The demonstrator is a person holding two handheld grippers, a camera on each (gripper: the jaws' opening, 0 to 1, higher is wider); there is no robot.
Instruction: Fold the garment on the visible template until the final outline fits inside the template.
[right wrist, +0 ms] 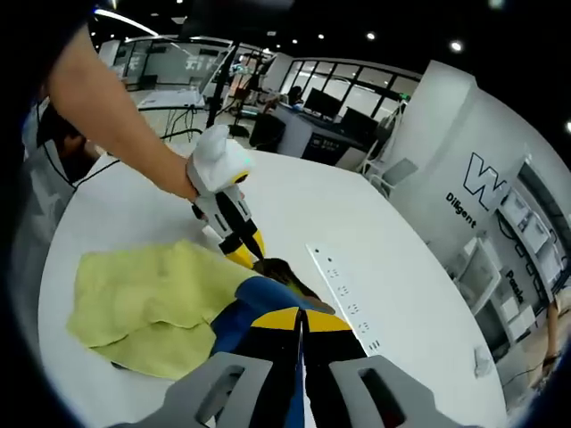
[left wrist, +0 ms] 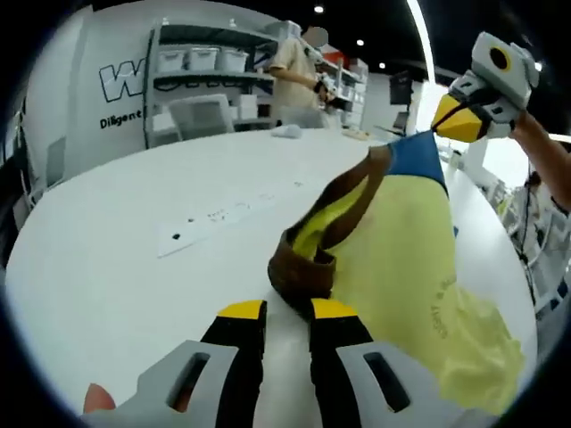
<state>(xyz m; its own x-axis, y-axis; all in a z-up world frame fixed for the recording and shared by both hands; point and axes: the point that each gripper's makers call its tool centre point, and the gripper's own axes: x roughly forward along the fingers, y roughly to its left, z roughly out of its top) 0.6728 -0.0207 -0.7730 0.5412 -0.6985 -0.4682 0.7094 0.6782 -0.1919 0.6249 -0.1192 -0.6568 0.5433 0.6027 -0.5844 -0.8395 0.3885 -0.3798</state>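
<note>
White table under me carries a limp, light shirt; my left tool pinches its brown collar, right tool clamps the blue edge ahead.

The garment runs off the lower right edge of the left gripper view, so its far hem is cut off there. In the right gripper view the right gripper covers the garment's blue corner (the grip itself is hidden). Small marks on the white strip are unreadable.
</note>
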